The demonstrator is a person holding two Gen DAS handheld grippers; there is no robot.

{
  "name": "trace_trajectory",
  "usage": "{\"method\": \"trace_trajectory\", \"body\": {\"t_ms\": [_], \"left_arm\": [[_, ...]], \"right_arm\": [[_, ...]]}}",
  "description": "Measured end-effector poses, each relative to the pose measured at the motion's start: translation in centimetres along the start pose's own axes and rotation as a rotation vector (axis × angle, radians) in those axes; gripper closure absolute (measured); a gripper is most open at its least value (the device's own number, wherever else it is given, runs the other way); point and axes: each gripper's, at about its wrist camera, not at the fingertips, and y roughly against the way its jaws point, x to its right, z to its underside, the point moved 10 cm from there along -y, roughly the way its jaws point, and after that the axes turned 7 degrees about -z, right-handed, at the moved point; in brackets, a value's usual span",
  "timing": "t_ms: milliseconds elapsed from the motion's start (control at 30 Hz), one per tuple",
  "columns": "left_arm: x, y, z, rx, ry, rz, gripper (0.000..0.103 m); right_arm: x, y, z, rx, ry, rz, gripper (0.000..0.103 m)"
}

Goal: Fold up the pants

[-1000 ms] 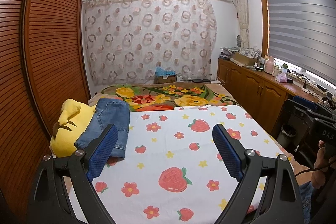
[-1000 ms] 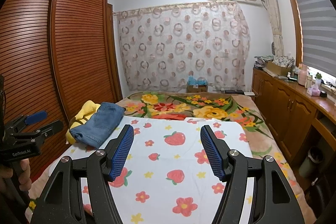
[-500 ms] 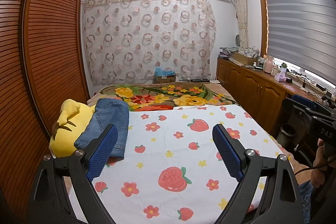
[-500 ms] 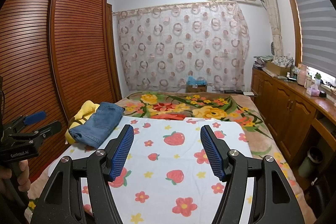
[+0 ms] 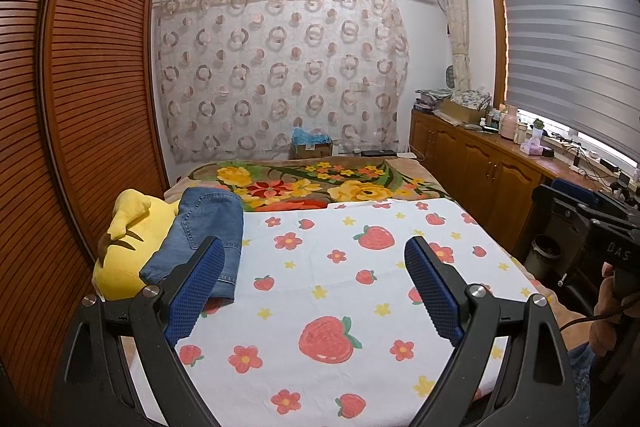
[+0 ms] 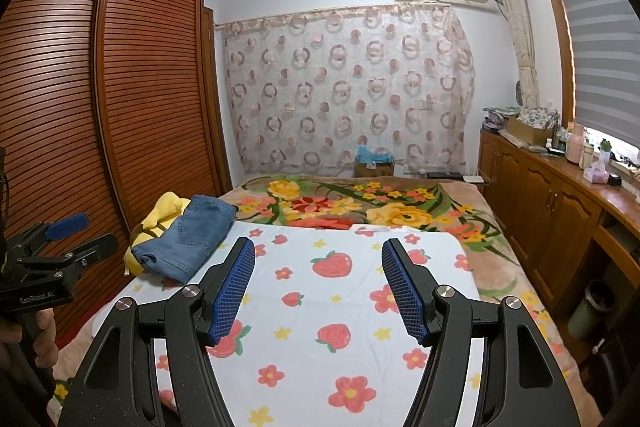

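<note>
Folded blue denim pants [image 5: 208, 231] lie on a yellow plush toy [image 5: 128, 247] at the bed's left side; they also show in the right wrist view [image 6: 192, 239]. My left gripper [image 5: 316, 255] is open and empty, held above the white strawberry-print sheet [image 5: 340, 291], with the pants just beyond its left finger. My right gripper [image 6: 318, 255] is open and empty above the same sheet [image 6: 340, 307], right of the pants. The left gripper [image 6: 76, 231] also shows at the left edge of the right wrist view, and the right gripper at the right edge of the left wrist view [image 5: 576, 207].
A floral blanket [image 5: 320, 187] covers the far half of the bed. A slatted wooden wardrobe [image 5: 80, 107] stands close on the left. Wooden cabinets [image 6: 552, 203] with clutter run along the right wall. A cardboard box [image 5: 312, 147] sits by the curtain. A bin [image 6: 592, 307] stands at the right.
Both grippers stay open and almost still; the views shift only slightly. The pants have not moved.
</note>
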Motion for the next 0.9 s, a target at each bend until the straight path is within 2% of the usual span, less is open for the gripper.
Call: {"method": "trace_trajectory", "body": {"t_ms": [900], "left_arm": [[-0.06,0.02,-0.04,-0.001,0.002,0.000,0.011]], "right_arm": [[0.06,0.08,0.18,-0.001,0.001,-0.001,0.035]]}}
